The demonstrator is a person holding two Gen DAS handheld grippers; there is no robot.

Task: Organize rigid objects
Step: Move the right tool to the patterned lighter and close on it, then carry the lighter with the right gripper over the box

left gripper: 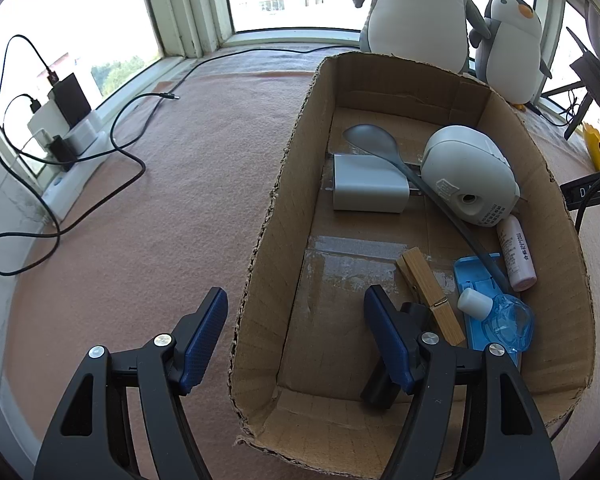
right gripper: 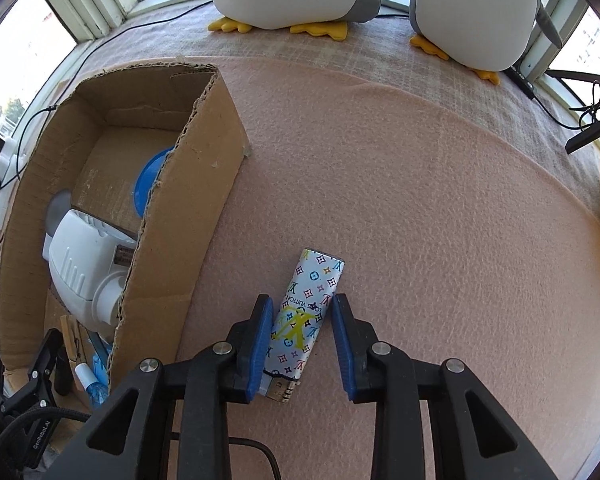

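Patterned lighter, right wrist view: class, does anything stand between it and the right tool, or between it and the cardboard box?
Nothing blocks the right tool: its open fingers already flank the patterned lighter on the pink felt. Toward the cardboard box, only the box's own near wall stands between; the lighter would have to go over it.

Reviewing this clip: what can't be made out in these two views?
- Black object in the box, left wrist view: mostly behind the left gripper's finger.
- Lighter's head, right wrist view: partly behind the right gripper's finger; contact unclear.
- Blue disc, right wrist view: half hidden by the box wall.
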